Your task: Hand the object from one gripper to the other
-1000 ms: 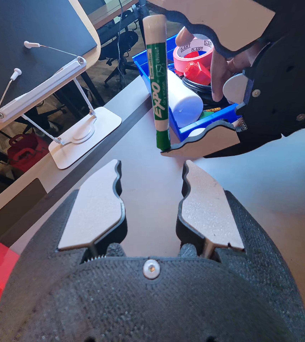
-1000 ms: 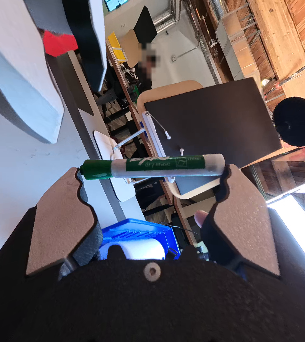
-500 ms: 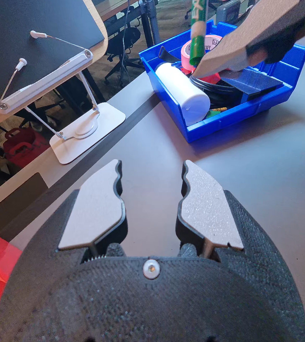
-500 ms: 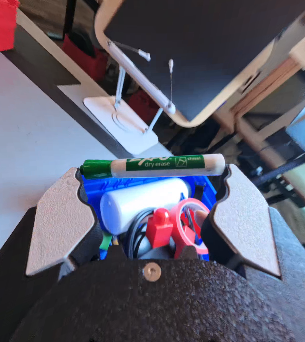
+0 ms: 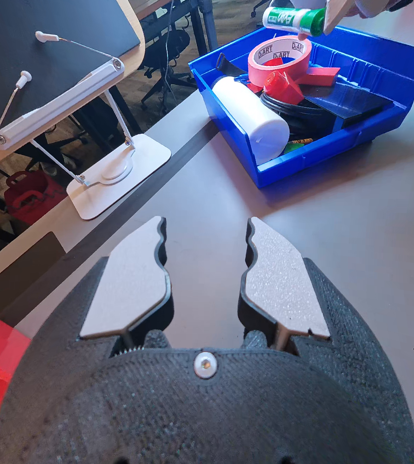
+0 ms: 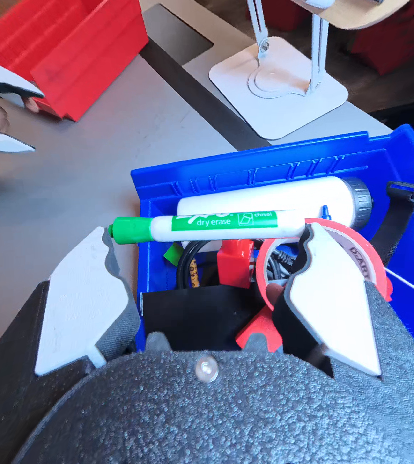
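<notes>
So we've got the green marker (image 6: 213,227) pinched end to end in our right gripper (image 6: 206,233), one fingertip on the green cap and the other on the butt end, so the marker lies crosswise between the tips. It's held up in the air over the blue bin (image 6: 251,160), which sits on the grey table (image 5: 326,251). In the bin we can see a white bottle (image 6: 276,198) lying on its side along the far wall, a roll of red tape (image 6: 366,253) partly behind our right finger, a red block (image 6: 233,266), some coiled black cable (image 6: 183,263) and a flat black thing nearest the camera. Our left gripper (image 5: 206,226) is well apart from all that, low over bare table, fingers spread with nothing between them. From the left wrist view the marker (image 5: 291,17) shows up at the top edge, above the bin's far side, with a bit of the right gripper's finger on the cap. A white tablet stand (image 5: 118,175) sits at the table edge to the left of the bin, and there's a red bin (image 6: 70,50) farther along the table.
</notes>
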A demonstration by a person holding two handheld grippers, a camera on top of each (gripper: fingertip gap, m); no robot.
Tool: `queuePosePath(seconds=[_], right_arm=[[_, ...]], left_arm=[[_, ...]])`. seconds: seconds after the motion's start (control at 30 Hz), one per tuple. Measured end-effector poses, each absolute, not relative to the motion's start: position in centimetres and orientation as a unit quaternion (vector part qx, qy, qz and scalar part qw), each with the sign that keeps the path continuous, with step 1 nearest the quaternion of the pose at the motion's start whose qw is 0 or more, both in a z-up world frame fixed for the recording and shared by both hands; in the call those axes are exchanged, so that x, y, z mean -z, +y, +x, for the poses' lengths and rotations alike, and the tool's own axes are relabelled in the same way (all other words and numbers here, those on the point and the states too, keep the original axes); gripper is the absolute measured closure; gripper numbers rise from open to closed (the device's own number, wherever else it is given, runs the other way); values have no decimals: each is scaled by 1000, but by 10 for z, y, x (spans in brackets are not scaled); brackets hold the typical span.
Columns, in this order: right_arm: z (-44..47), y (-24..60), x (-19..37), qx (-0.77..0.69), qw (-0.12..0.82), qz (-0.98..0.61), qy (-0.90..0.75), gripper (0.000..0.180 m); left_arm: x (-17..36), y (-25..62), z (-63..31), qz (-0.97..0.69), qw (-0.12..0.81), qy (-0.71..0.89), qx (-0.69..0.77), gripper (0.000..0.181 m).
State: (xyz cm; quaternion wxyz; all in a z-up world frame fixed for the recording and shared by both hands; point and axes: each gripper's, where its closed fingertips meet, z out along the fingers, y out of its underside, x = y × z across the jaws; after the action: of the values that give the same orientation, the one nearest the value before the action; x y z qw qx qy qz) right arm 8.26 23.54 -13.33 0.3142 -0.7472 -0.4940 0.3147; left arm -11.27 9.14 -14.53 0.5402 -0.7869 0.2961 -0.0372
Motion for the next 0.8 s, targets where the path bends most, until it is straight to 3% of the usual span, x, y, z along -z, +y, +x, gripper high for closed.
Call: queuePosePath(seconds=[0.37,0.8], right_arm=[[100,256,151,-342,291,-768,-457,43],[106,284,146,-256,307,-796,-455,36]], left_arm=[[149,91,-110,-787,537,303,31,120],[156,93,-109,-791,528,306,31,119]])
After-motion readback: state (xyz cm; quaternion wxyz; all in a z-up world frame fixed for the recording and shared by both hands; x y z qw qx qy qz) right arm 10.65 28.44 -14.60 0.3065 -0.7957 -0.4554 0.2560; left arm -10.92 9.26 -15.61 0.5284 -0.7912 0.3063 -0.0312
